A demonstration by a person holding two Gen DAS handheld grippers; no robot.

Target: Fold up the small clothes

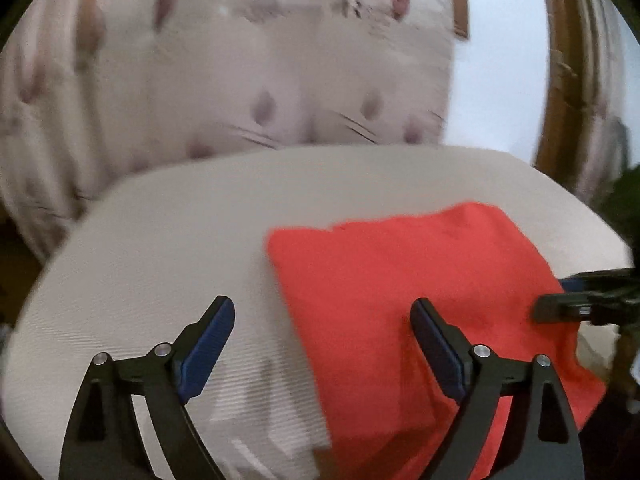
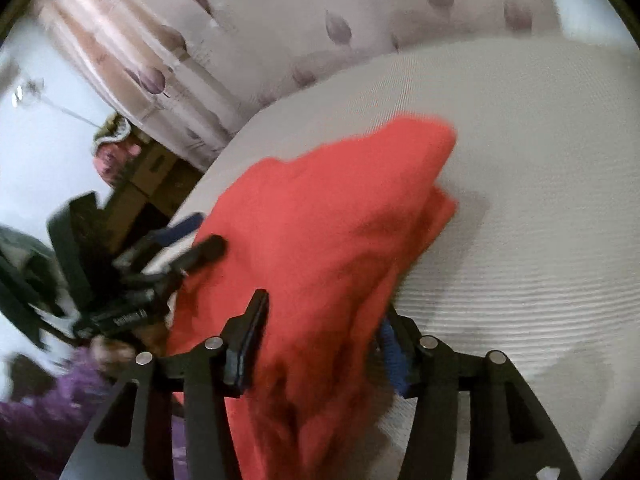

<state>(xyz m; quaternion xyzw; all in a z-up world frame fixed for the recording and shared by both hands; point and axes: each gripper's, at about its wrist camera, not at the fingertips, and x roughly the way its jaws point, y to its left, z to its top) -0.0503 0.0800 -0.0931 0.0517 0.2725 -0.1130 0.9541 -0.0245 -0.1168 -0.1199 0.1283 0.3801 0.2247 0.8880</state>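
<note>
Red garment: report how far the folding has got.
Done: the red garment lies on the white surface, roughly doubled over. In hand: cloth sits between the right gripper jaws; the left gripper is open, holding nothing. Left: edges look uneven and need squaring.

The left wrist fisheye looks forward and downward along its own 2 black fingers, close above the round, ribbed off-white cushioned surface [image 1: 160,248], facing a pale curtain with mauve leaf prints [image 1: 240,80]. The right wrist fisheye sits equally close, tilted, aimed across the same surface from the other side. Both views share the crumpled red-orange cloth garment [image 1: 400,288], the curtain and the surface, and each catches the other gripper: the right gripper [image 1: 576,300] at the left view's right edge, the left gripper [image 2: 188,240] at the right view's left.
</note>
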